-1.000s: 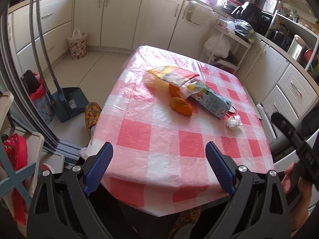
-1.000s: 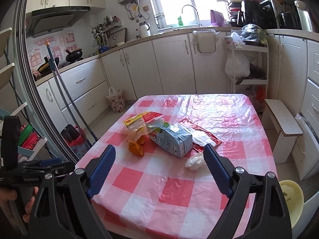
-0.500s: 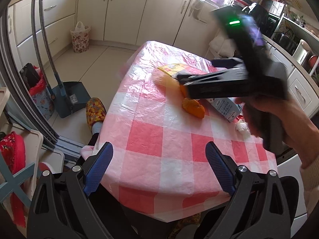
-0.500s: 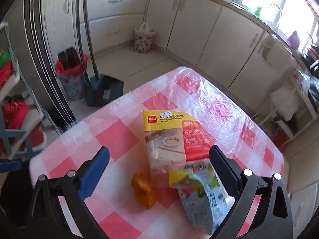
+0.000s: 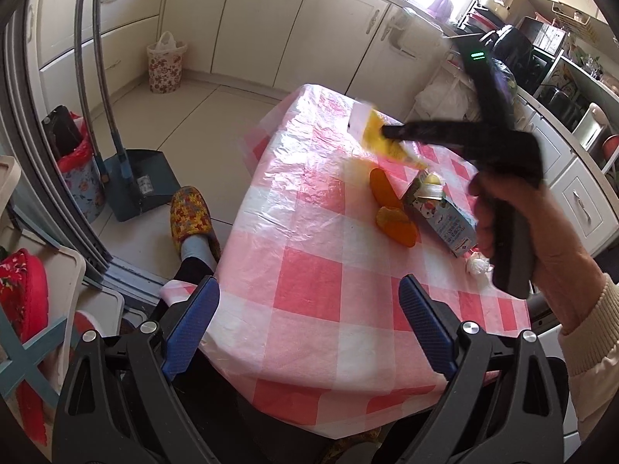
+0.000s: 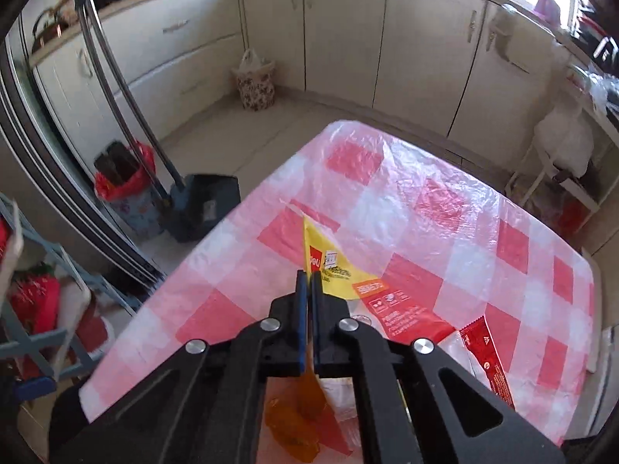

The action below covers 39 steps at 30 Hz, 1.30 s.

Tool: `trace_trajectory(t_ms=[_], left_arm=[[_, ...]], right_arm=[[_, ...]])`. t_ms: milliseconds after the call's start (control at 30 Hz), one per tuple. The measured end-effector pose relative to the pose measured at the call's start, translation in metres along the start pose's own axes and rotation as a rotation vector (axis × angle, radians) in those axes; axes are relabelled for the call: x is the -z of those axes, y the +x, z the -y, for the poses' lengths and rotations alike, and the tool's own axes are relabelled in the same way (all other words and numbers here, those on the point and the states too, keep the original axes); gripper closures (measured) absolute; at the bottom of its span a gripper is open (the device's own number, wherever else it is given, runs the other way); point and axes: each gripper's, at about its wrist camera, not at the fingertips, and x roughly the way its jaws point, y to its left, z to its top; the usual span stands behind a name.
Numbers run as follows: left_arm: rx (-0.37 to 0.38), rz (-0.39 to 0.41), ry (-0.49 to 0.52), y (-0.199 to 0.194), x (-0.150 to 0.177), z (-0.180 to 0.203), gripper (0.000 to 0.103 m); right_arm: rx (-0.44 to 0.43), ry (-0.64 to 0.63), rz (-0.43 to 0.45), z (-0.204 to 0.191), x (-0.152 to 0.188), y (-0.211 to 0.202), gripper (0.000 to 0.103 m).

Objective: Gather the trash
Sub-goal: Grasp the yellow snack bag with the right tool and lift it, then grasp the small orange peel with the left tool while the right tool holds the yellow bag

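Now that the right gripper, wide a second ago, is pinching the yellow-and-red wrapper on the checked table, the first trash is being secured, while the left gripper is waiting wide and empty.

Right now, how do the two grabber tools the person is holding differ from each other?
The left gripper stands wide open with nothing between its blue pads, while the right gripper is shut on the yellow packet. The left gripper hangs near the table's front edge; the right gripper reaches out over the middle of the table. Both are black with blue pads.
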Motion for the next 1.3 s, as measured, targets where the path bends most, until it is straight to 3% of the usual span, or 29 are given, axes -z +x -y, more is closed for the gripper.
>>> trace_trajectory(t_ms=[233, 500, 633, 867, 1000, 1067, 1167, 1300], left_arm=[[0.016, -0.012, 0.07, 0.006, -0.001, 0.021, 0.013], [0.035, -0.039, 0.2, 0.03, -0.008, 0.068, 0.013], [0.026, -0.056, 0.209, 0.053, -0.019, 0.083, 0.013], [-0.03, -0.098, 0.266, 0.104, -0.039, 0.113, 0.014], [-0.066, -0.141, 0.198, 0.124, -0.043, 0.115, 0.025], [-0.116, -0.148, 0.172, 0.135, -0.045, 0.114, 0.036], [-0.144, -0.13, 0.142, 0.142, -0.044, 0.109, 0.061], [-0.091, -0.122, 0.128, 0.134, -0.044, 0.103, 0.077]], right_arm=[[-0.189, 0.19, 0.26, 0.04, 0.019, -0.106, 0.101], [-0.308, 0.437, 0.395, 0.107, 0.094, -0.172, 0.101], [-0.336, 0.549, 0.416, 0.137, 0.128, -0.178, 0.101], [-0.373, 0.656, 0.361, 0.15, 0.168, -0.161, 0.101], [-0.39, 0.662, 0.369, 0.153, 0.174, -0.17, 0.101], [-0.4, 0.659, 0.371, 0.154, 0.179, -0.171, 0.101], [-0.412, 0.657, 0.366, 0.153, 0.181, -0.169, 0.101], [-0.426, 0.657, 0.371, 0.152, 0.185, -0.17, 0.101]])
